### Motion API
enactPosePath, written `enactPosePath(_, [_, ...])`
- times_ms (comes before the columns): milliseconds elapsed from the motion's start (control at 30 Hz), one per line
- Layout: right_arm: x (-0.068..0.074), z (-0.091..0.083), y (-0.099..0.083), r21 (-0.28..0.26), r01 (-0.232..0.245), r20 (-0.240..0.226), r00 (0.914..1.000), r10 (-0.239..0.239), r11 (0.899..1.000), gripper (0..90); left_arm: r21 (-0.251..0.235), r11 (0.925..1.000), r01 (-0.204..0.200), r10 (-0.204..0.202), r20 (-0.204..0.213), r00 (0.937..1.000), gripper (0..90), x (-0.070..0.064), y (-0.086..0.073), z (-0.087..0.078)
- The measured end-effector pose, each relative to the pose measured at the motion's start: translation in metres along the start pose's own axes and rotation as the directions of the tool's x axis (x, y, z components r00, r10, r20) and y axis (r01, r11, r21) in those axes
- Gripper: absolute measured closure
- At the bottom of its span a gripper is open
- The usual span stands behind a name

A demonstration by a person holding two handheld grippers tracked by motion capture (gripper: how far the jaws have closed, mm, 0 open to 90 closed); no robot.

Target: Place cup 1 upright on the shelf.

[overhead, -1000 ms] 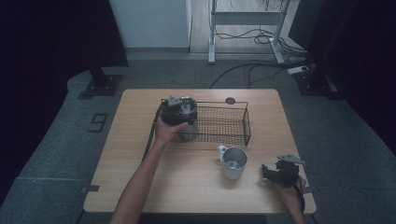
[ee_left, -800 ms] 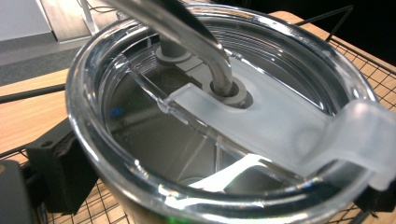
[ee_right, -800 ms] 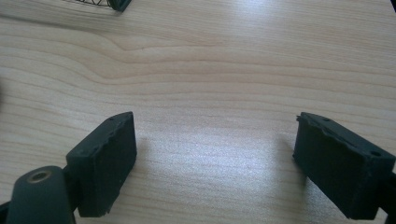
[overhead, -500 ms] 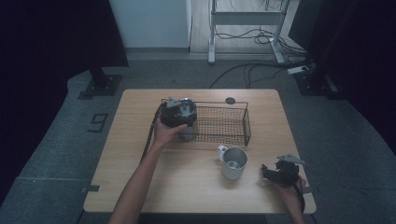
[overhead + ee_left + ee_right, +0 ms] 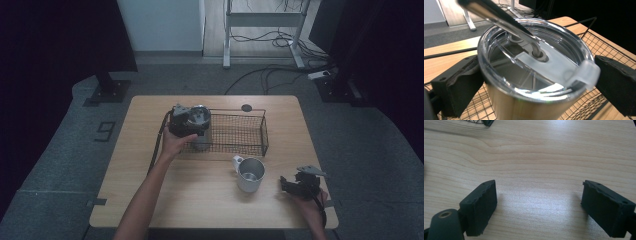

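Tumbler [image 5: 534, 75] with clear lid and metal straw [image 5: 499, 20] stands at the basket's [image 5: 250, 131] left end, as a second ago. Left gripper [image 5: 187, 120] stays clamped on it. Right gripper [image 5: 300, 184] unmoved, jaws spread over bare table [image 5: 536, 157], near the mug [image 5: 249, 174].

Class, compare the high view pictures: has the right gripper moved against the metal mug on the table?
No. The right gripper sits to the right of the metal mug, near the table's front right corner, as before.
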State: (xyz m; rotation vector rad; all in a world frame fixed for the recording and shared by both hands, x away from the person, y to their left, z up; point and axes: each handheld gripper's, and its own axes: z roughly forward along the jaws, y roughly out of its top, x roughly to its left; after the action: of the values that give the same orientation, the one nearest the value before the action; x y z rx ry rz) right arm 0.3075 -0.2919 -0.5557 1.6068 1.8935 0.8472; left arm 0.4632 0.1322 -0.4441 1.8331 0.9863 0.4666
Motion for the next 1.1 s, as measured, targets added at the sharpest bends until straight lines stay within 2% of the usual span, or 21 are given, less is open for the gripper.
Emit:
enactPosePath(200, [0.000,0.000,0.000,0.000,0.000,0.000,1.0000,0.000,1.000,12.9,-0.022,0.9998,-0.003,0.003,0.001,1.0000,0.0,0.000,0.000,-0.010])
enactPosePath(533, [0.000,0.000,0.000,-0.001,0.001,0.000,1.0000,-0.001,1.000,12.8,-0.045,0.9982,-0.041,0.040,-0.027,0.9989,0.0,-0.006,-0.004,-0.030])
enactPosePath(833, [0.000,0.000,0.000,0.002,-0.001,0.000,1.0000,0.001,1.000,12.8,-0.051,0.9982,-0.031,0.030,-0.021,0.9993,0.0,-0.011,-0.016,-0.051])
enactPosePath(1100, [0.000,0.000,0.000,0.001,-0.002,0.000,1.0000,0.002,1.000,12.9,-0.049,0.9976,-0.048,0.048,-0.008,0.9988,0.0,-0.020,-0.032,-0.069])
